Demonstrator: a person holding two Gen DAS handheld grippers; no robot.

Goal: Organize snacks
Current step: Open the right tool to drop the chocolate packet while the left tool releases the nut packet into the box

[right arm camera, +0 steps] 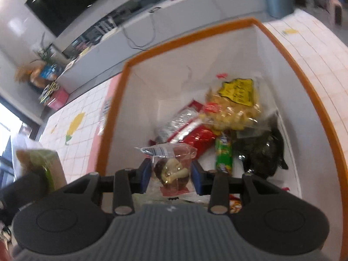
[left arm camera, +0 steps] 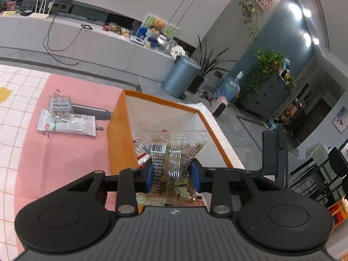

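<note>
Left gripper (left arm camera: 173,175), blue pads closed on a clear plastic snack packet w/ brownish pieces & barcode label (left arm camera: 171,161), held just over the near rim of the orange-edged white-lined box (left arm camera: 118,130). Right gripper (right arm camera: 170,177) likewise clamped tight on a small clear packet w/ dark & pale pieces (right arm camera: 171,167), hanging inside the same box above its near end. Box floor: green stick-shaped wrapper (right arm camera: 224,154) beside the held packet, dark crinkly bag (right arm camera: 265,152) toward the right wall, red packet (right arm camera: 200,137) mid-floor, yellow-labelled clear bag of pale snacks (right arm camera: 237,104) toward the far wall. Beyond the box's left side, on the pink part of the tiled tabletop (left arm camera: 65,152), a flat white sachet (left arm camera: 67,126) w/ a small clear labelled packet (left arm camera: 60,106) lying on its far edge.
</note>
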